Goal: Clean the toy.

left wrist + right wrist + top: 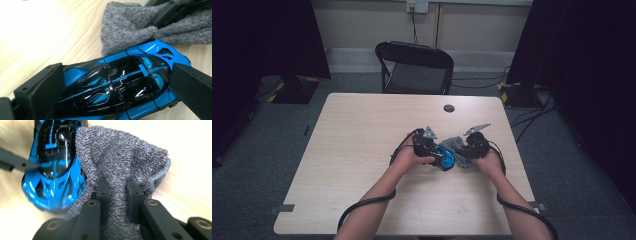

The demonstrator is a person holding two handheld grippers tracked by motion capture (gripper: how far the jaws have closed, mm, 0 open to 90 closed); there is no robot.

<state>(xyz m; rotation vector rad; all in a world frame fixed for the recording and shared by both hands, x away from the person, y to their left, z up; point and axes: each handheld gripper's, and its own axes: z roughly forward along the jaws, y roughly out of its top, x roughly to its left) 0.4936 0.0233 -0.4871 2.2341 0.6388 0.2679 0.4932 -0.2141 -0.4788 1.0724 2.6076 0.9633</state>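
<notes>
So: blue-and-black toy car [120,82] on the wooden table [362,150], near its middle, clamped across the body by the left gripper [117,87], one jaw on each flank. Long axis running across the left jaws' gap, one end pointing up at the grey cloth [120,160]. Cloth bunched tight between the right gripper's [117,195] jaws, touching the car's blue side panel and draped just beside the roof. Right gripper nearer to that side, so probably wiping along the car's length. No brand, label or lettering readable on car or cloth. Black folding chair [414,67] beyond the table, well apart from the car.
</notes>
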